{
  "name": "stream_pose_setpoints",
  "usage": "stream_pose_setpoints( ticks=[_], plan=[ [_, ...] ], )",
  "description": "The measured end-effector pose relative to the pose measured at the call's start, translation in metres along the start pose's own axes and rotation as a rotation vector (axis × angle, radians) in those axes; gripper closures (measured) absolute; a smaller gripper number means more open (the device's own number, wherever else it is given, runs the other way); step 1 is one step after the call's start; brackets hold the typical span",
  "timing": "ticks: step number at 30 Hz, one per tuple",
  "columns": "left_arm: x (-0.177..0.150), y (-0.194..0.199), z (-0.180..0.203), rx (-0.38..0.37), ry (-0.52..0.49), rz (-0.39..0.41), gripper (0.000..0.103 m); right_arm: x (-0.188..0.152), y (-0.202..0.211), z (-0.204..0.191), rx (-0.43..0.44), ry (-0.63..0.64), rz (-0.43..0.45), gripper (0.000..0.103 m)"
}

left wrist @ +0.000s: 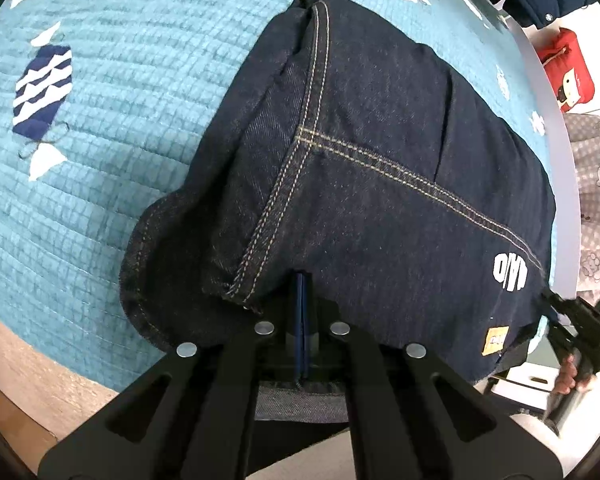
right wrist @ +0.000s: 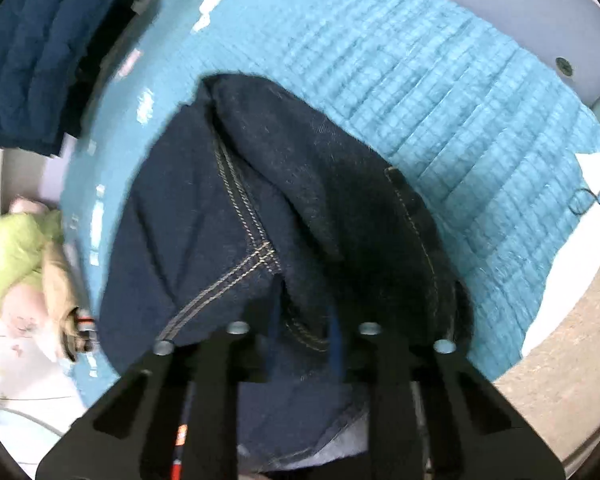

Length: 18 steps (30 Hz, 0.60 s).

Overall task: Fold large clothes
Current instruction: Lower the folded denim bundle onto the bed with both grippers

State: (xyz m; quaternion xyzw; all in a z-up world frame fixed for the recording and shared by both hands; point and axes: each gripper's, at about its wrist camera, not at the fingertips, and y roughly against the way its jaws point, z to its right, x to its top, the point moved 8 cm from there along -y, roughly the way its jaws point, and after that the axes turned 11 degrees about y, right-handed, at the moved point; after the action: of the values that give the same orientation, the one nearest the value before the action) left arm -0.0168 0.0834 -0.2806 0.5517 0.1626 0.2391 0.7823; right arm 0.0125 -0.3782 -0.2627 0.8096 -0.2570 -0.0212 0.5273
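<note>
Dark denim jeans point(left wrist: 380, 140) lie folded into a thick bundle on a teal quilt point(left wrist: 140, 80), with tan seams and a white logo point(left wrist: 510, 274) on top. My left gripper point(left wrist: 302, 280) is shut, its blue pads pressed together with the tips against the bundle's near edge; I see no cloth between them. In the blurred right wrist view, my right gripper point(right wrist: 305, 328) has its pads a little apart with a fold of the jeans point(right wrist: 220, 240) filling the gap. The left wrist view shows that right gripper point(left wrist: 556, 312), held by a hand point(left wrist: 572, 376), at the jeans' right corner.
The teal quilt point(right wrist: 460, 100) spreads beyond the jeans. A navy quilted jacket point(right wrist: 32, 60) lies past its far edge. A red pouch point(left wrist: 568, 68) and grey patterned cloth point(left wrist: 596, 168) sit off the right side, green cloth point(right wrist: 12, 248) nearby. A beige surface point(right wrist: 572, 340) borders the quilt.
</note>
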Motion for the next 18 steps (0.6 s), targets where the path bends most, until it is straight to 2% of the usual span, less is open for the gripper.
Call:
stream_pose_setpoints(
  ticks=[2,4,7,10,13,15,18],
  plan=[
    [-0.001,0.000,0.004,0.034,-0.020,0.001,0.103,-0.001,0.012,0.001,-0.009,0.039,0.006,0.089],
    [-0.001,-0.002,0.008,0.060,-0.044,0.006,0.103,-0.001,0.006,0.002,-0.038,0.062,-0.008,0.089],
    [-0.001,-0.006,0.013,0.085,-0.071,0.012,0.101,-0.007,-0.023,0.018,-0.072,0.042,-0.043,0.088],
    [-0.001,-0.007,0.018,0.104,-0.092,0.020,0.101,-0.007,-0.017,0.016,-0.067,0.030,-0.028,0.086],
    [-0.005,-0.007,0.029,0.141,-0.117,0.040,0.100,-0.004,-0.002,0.010,-0.119,0.080,-0.007,0.074],
    [-0.006,0.001,0.037,0.199,-0.157,0.090,0.100,0.002,0.018,-0.006,-0.121,0.131,0.058,0.059],
    [-0.001,0.021,0.055,0.256,-0.214,0.209,0.100,0.012,0.044,-0.034,-0.107,0.202,0.172,0.044]
  ],
)
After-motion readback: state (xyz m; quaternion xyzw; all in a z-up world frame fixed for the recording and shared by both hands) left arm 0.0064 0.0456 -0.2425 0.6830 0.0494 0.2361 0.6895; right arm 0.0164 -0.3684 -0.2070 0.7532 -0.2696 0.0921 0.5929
